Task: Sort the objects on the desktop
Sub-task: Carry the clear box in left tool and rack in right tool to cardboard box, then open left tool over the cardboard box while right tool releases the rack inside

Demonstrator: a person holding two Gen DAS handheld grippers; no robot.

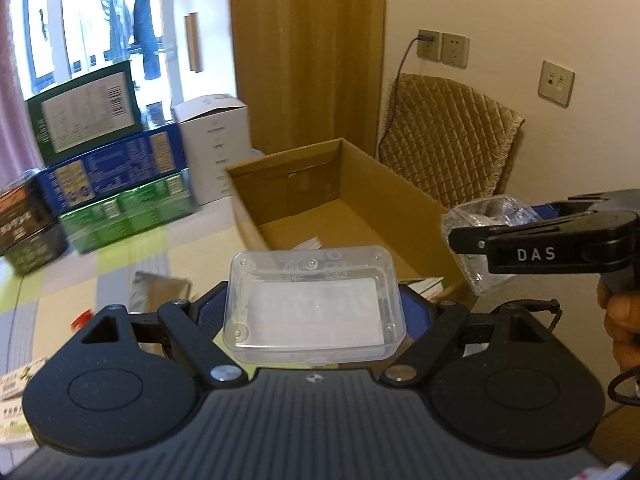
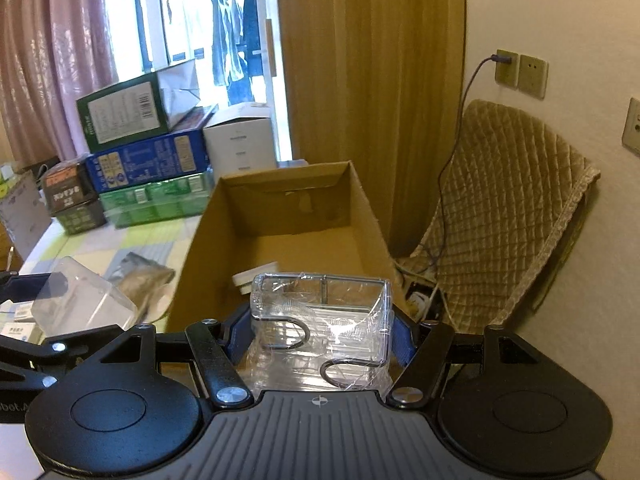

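Where the left wrist view looks along its own fingers, the left tool (image 1: 314, 312) is clamped on a clear plastic case (image 1: 314, 304) with a white insert, held flat between the blue pads (image 1: 416, 314) and lifted above the surface (image 1: 192, 252). Ahead lies an open cardboard box (image 1: 340, 200), its near end just beyond the case; a white item (image 1: 310, 244) lies on the box floor. Right of frame, the right tool (image 1: 472, 240), marked "DAS", enters from the side gripping a crinkled transparent package (image 1: 476, 216) over the box's right wall; part of a hand (image 1: 620, 320) shows behind it. On the checked surface left of the box: a grey pouch (image 1: 160, 288) and a stack of green and blue cartons (image 1: 116, 160) with a white carton (image 1: 216, 144) beside it. A quilted cover (image 1: 452, 144) hangs against the wall behind the box.

Right wrist view: the right tool (image 2: 322, 340) is closed on the transparent package (image 2: 322, 320), which contains bent metal wire hooks (image 2: 292, 336); its blue pads (image 2: 240, 336) press both sides. The package hangs over the near end of the cardboard box (image 2: 280, 208), above the white item (image 2: 256, 276) on the box floor. At the left edge the left tool's fingers (image 2: 60, 344) appear with the clear plastic case (image 2: 80, 300) tilted, over the surface (image 2: 100, 248) beside the box's left wall. The grey pouch (image 2: 144, 276) lies just beyond it. The carton stack (image 2: 148, 160) stands farther back.
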